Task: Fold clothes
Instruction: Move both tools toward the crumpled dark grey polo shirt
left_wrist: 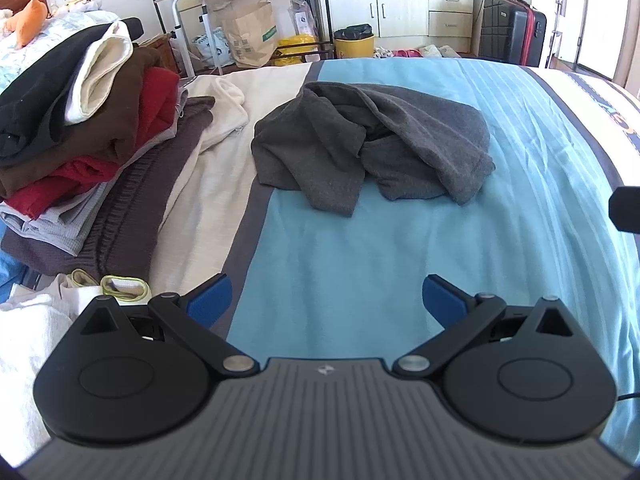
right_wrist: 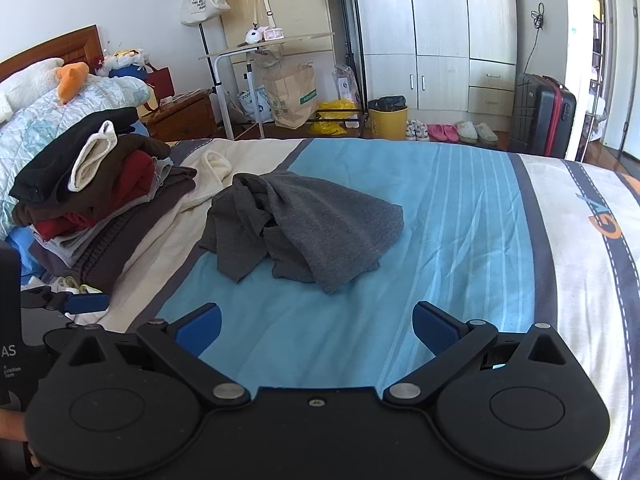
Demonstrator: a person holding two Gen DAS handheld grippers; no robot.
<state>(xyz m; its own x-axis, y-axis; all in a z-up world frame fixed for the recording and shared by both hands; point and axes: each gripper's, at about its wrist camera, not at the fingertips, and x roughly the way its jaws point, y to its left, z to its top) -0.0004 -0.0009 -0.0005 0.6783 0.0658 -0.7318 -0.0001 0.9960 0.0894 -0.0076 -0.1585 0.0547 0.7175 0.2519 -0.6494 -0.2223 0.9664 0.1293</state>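
- the left tongs stand wide apart, their blue-padded fingers holding nothing, low over the light blue striped bed cover.
- the right tongs are likewise spread wide and empty above the same cover.
- the crumpled dark grey knit garment lies in a loose heap on the bed straight ahead of the left tongs, well apart from them; from the right tongs it sits ahead and slightly to the left.
- a stack of folded clothes in black, cream, brown, red and grey rests ahead and to the left of both tongs, near the grey garment but not touching it.
- a cream-coloured garment lies between the stack and the grey heap.
- the left tongs' blue finger shows at the left edge of the right wrist view.
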